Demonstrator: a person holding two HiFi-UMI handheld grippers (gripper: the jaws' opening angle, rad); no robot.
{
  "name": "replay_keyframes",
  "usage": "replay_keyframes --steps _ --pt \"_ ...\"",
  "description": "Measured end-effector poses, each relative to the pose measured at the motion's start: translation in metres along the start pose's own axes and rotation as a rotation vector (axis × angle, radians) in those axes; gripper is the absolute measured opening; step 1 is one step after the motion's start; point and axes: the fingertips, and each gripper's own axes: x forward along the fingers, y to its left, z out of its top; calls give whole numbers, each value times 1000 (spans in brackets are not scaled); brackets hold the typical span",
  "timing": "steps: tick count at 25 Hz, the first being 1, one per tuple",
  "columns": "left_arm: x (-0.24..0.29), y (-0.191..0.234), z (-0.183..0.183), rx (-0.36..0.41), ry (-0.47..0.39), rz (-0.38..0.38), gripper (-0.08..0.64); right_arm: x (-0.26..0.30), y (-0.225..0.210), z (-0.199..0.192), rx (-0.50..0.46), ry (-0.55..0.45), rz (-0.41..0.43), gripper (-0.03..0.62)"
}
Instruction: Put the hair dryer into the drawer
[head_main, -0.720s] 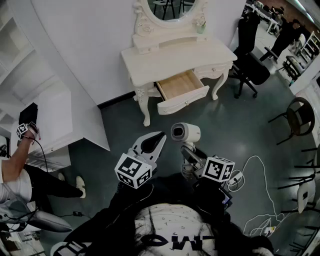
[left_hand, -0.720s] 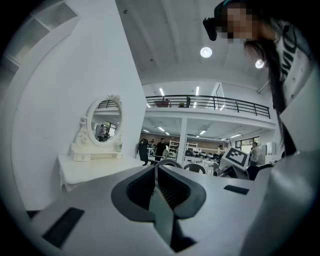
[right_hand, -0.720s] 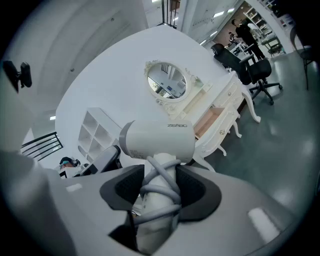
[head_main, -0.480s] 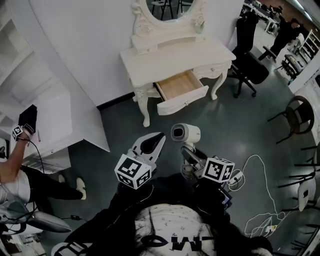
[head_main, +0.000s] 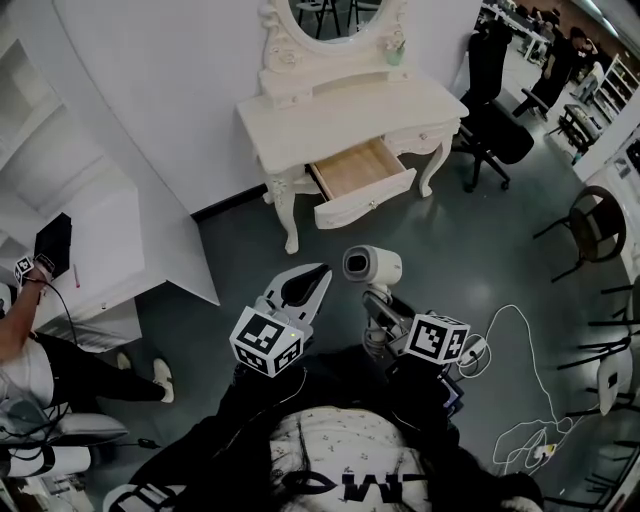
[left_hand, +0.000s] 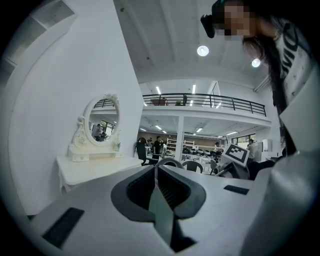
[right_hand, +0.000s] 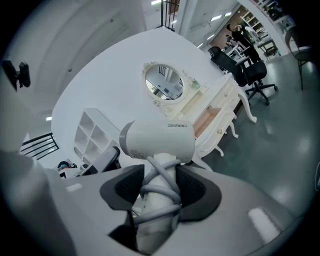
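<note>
A white hair dryer (head_main: 372, 265) (right_hand: 158, 140), its grey cord wound round the handle, stands upright in my right gripper (head_main: 378, 305) (right_hand: 159, 187), which is shut on the cord-wrapped handle. My left gripper (head_main: 305, 285) (left_hand: 156, 181) is shut with nothing in it, held beside the right one at about the same height. Ahead stands a cream dressing table (head_main: 300, 115) (right_hand: 227, 97) with an oval mirror; its wooden drawer (head_main: 365, 180) (right_hand: 212, 120) is pulled out. Both grippers hang over the dark floor, well short of the drawer.
A black office chair (head_main: 500, 140) stands right of the table. A white shelf unit and angled panel (head_main: 120, 215) fill the left, where a person sits (head_main: 40, 345). A white cable (head_main: 520, 380) lies on the floor at right, near round chairs (head_main: 600, 230).
The grippers and hair dryer keep their place in the view. The table sits slightly higher in the picture. The seated person's arm at the left has shifted.
</note>
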Motion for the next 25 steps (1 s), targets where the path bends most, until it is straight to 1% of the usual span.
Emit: replay_keyframes --steps 3,7,13,20,25 --pt "-4 0 -1 9 3 -6 3 -2 1 0 -4 -13 -11 209" --pt "-6 4 -5 1 16 -3 3 -2 -3 -3 1 -12 -25 209" --pt "1 7 -3 -13 8 -19 3 0 -5 2 13 -11 -43 209" --pt "26 19 -7 -29 18 -18 3 11 -22 15 31 6 -48 209" --pt "55 35 -7 -35 28 -6 3 29 -47 38 48 26 -46 209"
